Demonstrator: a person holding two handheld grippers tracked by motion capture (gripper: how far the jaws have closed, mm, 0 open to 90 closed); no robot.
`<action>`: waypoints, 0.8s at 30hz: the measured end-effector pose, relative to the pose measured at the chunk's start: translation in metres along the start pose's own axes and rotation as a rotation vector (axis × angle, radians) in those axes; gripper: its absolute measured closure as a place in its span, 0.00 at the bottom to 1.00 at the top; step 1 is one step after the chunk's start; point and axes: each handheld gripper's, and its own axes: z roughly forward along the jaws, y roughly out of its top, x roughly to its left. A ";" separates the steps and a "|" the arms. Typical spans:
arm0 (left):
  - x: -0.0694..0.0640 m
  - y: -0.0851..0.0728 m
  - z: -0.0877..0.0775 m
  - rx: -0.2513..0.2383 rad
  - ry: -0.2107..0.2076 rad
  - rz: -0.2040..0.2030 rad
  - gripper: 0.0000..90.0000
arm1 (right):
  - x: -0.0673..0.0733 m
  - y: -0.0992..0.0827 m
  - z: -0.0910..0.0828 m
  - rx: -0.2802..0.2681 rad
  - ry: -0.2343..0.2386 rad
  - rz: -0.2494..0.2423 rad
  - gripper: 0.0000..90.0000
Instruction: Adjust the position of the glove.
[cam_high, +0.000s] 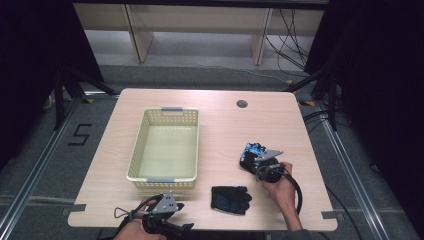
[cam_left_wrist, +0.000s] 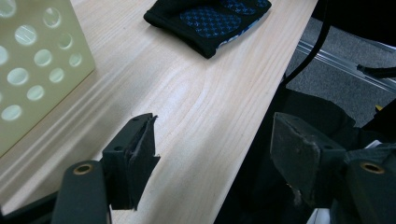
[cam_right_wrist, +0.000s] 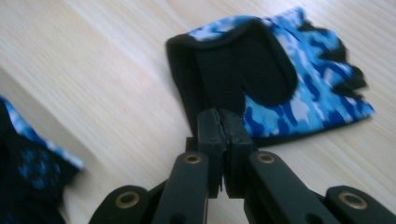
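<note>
A blue camouflage fingerless glove (cam_high: 251, 150) (cam_right_wrist: 299, 93) lies at the right of the table, its black cuff toward me. My right gripper (cam_high: 254, 162) (cam_right_wrist: 225, 116) is shut, with its pads pinched on the edge of that cuff. A black glove with blue dots (cam_high: 230, 199) (cam_left_wrist: 210, 21) (cam_right_wrist: 28, 172) lies flat near the front edge, between the two hands. My left gripper (cam_high: 180, 222) (cam_left_wrist: 217, 140) hovers open over the table's front edge, left of the black glove, with nothing between its jaws.
An empty cream perforated basket (cam_high: 136, 165) (cam_left_wrist: 37, 60) stands left of the table's middle. A round cable hole (cam_high: 242, 104) sits at the back right of the table. The right gripper's black cable (cam_high: 298, 192) loops past the front right edge.
</note>
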 end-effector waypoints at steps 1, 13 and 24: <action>0.000 0.000 0.000 0.000 0.001 -0.002 0.34 | 0.001 0.002 0.000 0.007 0.009 0.010 0.99; -0.001 0.000 -0.001 -0.013 -0.006 -0.001 0.35 | 0.008 0.039 0.032 -0.017 0.055 0.031 0.99; 0.002 0.000 -0.002 -0.025 0.007 -0.011 0.35 | -0.013 0.044 0.021 -0.110 0.033 0.010 0.73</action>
